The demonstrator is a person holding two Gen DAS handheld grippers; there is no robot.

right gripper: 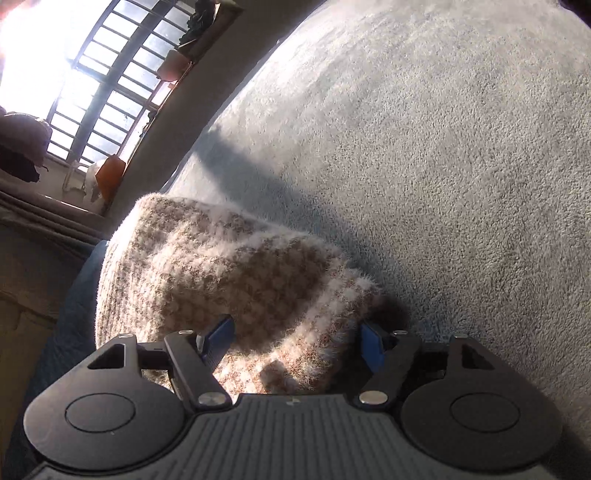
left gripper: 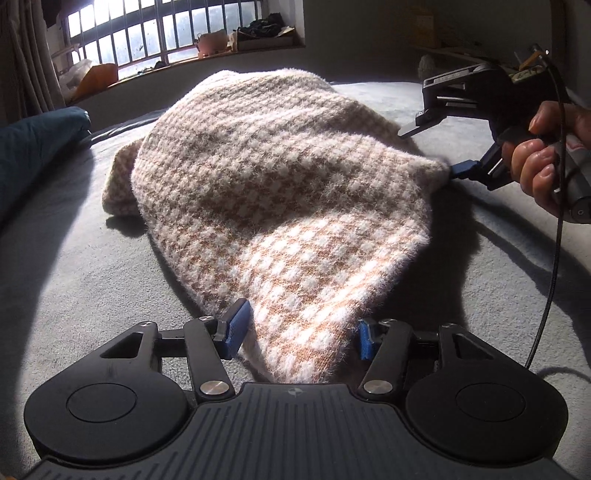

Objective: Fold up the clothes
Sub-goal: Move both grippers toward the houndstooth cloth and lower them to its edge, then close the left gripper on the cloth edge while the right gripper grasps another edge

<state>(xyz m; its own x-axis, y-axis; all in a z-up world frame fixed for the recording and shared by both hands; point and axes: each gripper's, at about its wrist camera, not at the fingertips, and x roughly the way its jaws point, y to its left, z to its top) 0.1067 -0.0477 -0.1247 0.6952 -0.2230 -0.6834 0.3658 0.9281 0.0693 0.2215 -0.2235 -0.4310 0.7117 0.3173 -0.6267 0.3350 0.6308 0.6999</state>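
A fuzzy beige-and-white checked sweater (left gripper: 266, 184) lies bunched on a grey carpeted surface (left gripper: 74, 266). My left gripper (left gripper: 299, 332) is open, its blue pads either side of the sweater's near corner, which lies between the fingers. In the left wrist view my right gripper (left gripper: 432, 147) is at the sweater's right edge, held by a hand, jaws apart with the lower blue pad against the cloth. In the right wrist view the right gripper (right gripper: 295, 339) is open with the sweater (right gripper: 221, 266) between its pads.
A dark teal cloth (left gripper: 33, 147) lies at the left. A barred window (left gripper: 147, 33) with a cluttered sill runs along the back wall. A black cable (left gripper: 554, 258) hangs from the right gripper. Grey carpet (right gripper: 443, 147) extends to the right.
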